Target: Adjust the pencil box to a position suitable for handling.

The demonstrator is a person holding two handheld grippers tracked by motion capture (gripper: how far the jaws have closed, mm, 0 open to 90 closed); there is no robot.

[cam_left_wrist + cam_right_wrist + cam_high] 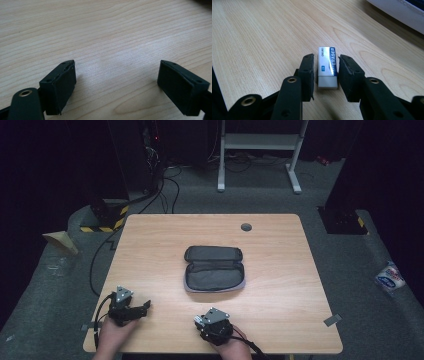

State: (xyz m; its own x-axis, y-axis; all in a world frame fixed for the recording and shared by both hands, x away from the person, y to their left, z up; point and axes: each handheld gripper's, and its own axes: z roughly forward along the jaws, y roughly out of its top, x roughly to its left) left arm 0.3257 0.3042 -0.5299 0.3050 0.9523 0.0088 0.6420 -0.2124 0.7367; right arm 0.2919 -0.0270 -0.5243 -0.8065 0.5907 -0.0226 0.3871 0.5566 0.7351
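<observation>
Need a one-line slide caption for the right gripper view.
Right gripper jaws closed on a white eraser lying on the wooden table.

Light wooden table [150, 245], open grey pencil case [214, 269] at centre, eraser [327, 67] near front edge

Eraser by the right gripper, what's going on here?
A person works at a wooden table with a gripper in each hand. The right gripper has its jaws closed in around a white eraser lying flat on the table, about gripping it. The left gripper is open over bare wood. An unzipped pencil case lies open mid-table.
</observation>
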